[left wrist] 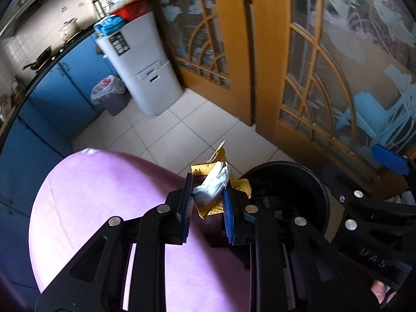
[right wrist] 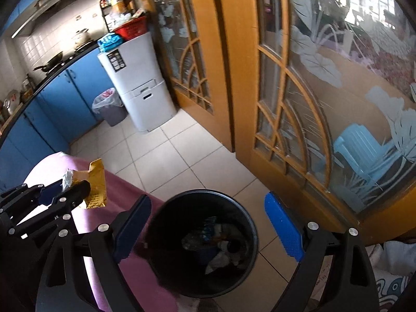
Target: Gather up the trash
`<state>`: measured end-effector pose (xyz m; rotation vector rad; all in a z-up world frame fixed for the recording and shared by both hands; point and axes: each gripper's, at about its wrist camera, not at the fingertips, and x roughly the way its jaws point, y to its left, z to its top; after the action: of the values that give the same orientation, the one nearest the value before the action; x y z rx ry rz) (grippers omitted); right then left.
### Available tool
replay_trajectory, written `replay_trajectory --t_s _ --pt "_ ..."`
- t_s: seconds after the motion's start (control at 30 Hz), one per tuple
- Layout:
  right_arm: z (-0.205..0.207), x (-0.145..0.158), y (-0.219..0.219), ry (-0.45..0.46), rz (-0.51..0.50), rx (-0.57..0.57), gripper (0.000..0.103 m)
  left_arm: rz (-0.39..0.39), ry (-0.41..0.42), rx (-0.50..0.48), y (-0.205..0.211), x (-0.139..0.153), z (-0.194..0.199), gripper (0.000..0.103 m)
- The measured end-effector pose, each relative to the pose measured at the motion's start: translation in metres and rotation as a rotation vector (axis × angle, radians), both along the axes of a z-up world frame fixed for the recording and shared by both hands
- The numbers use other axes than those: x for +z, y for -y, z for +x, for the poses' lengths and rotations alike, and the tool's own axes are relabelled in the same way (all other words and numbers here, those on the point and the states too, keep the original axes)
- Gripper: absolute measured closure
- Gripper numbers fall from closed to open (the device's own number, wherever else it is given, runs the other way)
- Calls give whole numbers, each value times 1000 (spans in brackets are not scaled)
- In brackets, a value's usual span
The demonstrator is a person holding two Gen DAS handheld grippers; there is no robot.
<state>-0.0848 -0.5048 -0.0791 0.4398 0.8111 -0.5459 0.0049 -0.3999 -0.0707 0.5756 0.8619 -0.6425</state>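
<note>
My left gripper (left wrist: pixel 208 195) is shut on a bundle of trash: a yellow wrapper (left wrist: pixel 208 209) with a crumpled white tissue (left wrist: pixel 213 183) in it. It holds the bundle above the edge of the purple table (left wrist: pixel 104 202), just left of the black trash bin (left wrist: pixel 288 197). In the right wrist view the same wrapper (right wrist: pixel 96 186) shows at the left in the left gripper (right wrist: pixel 68 187). My right gripper (right wrist: pixel 208 223) is open and empty, its blue pads on either side of the bin's mouth (right wrist: pixel 205 241) from above. The bin holds some trash.
The bin stands on a tiled floor (right wrist: pixel 182 161) beside the table. Wooden glass doors (right wrist: pixel 286 104) stand to the right. A white cabinet (right wrist: pixel 140 88), a lined grey bin (right wrist: pixel 109 106) and blue kitchen cupboards (right wrist: pixel 65 96) are at the back left.
</note>
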Motion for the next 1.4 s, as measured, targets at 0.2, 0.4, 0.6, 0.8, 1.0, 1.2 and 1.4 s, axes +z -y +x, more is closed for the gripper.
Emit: replay_trajectory --t_s 0.2,0.4,0.6,0.8,1.0,1.2,1.4 --pt "-11 -12 23 -14 21 -37 17 40 0 -48 31 -13 -12 80" --pt "-21 -18 38 -15 27 -69 17 72 -17 -59 50 -24 -15 76" --pt "-29 -25 52 -12 49 -104 17 107 -18 -49 60 -36 -17 35" --pt "-29 -29 60 -17 61 -116 17 100 23 -44 60 -35 -17 11" --pt "-29 -30 60 -16 66 -118 17 103 13 -22 57 -38 -10 10" --pt "-27 -28 58 -13 64 -122 17 103 6 -11 55 -38 -9 9" --pt "-26 -24 53 -10 54 -115 17 92 -3 4 50 -36 -7 8"
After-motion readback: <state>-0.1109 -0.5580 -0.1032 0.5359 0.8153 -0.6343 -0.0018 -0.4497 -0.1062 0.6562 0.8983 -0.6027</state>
